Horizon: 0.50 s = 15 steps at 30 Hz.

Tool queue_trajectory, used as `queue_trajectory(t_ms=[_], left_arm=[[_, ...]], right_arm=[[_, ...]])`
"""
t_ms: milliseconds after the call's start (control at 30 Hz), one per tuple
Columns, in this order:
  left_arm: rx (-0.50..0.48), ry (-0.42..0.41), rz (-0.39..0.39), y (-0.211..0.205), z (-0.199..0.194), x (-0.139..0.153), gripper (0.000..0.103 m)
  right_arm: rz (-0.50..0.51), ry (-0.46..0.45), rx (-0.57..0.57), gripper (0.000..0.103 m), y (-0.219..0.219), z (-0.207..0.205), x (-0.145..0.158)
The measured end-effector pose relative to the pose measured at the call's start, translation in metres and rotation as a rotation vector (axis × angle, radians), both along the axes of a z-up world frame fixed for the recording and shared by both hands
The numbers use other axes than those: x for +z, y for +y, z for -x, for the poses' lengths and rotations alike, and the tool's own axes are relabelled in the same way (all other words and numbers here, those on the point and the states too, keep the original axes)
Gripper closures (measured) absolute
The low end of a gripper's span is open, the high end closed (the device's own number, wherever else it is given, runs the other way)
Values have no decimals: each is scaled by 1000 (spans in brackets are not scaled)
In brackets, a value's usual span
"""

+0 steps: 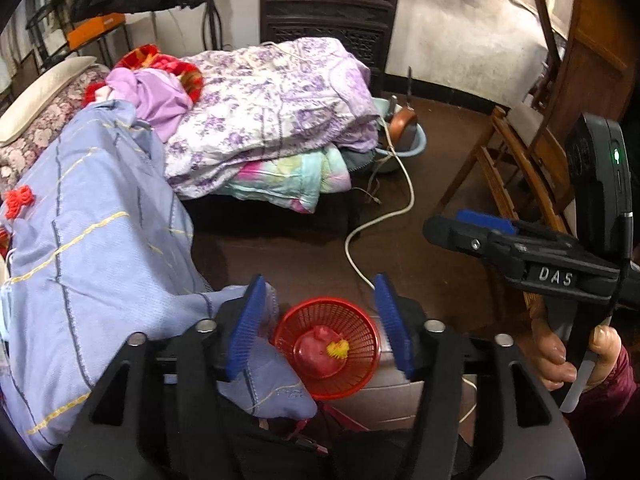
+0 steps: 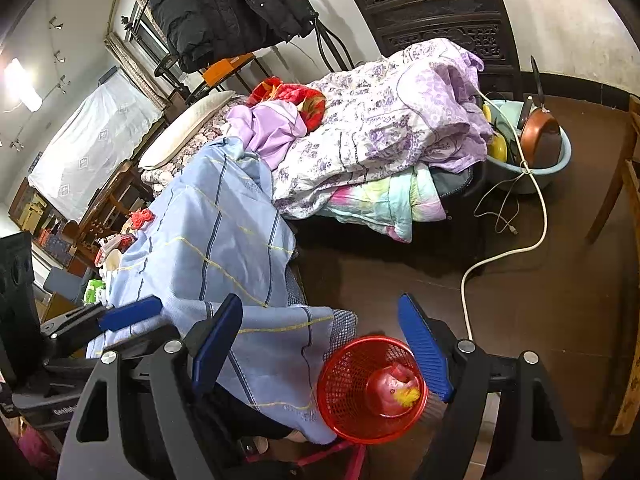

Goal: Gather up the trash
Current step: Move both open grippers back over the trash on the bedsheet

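Red plastic mesh forms the small basket (image 1: 326, 350) that sits low between the blue pads of the left gripper (image 1: 322, 330), whose jaws stand apart around it without pressing on anything. Inside the basket lie a pink crumpled bag (image 1: 318, 350) and a yellow scrap (image 1: 337, 349). Seen from the right wrist, the basket is below the right gripper (image 2: 320, 344), nearer its right pad, and those jaws are spread wide and empty too. A pale blue cloth (image 1: 100, 240) drapes just beside the basket, under each gripper's left finger. A white cable (image 1: 384, 216) runs across the dark floor (image 1: 440, 160) beyond.
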<state>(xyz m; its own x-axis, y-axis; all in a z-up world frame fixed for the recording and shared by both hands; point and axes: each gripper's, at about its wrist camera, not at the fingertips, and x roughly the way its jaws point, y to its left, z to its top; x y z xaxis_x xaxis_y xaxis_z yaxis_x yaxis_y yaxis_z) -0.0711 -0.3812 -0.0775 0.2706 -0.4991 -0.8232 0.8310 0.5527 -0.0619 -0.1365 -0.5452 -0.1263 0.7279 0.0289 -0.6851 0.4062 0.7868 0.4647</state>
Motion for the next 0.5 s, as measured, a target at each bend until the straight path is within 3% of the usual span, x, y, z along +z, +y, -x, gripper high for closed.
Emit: queue_trajectory(t_ms=[167, 300, 500], left_arm=[[49, -12, 13, 14, -8, 8, 37], [103, -24, 51, 34, -14, 21, 32], [203, -56, 100, 72, -23, 40, 28]], right_arm=[[-8, -3, 1, 22, 5, -1, 3], [9, -32, -6, 14, 9, 0, 16], [48, -74, 44, 11, 30, -6, 38]])
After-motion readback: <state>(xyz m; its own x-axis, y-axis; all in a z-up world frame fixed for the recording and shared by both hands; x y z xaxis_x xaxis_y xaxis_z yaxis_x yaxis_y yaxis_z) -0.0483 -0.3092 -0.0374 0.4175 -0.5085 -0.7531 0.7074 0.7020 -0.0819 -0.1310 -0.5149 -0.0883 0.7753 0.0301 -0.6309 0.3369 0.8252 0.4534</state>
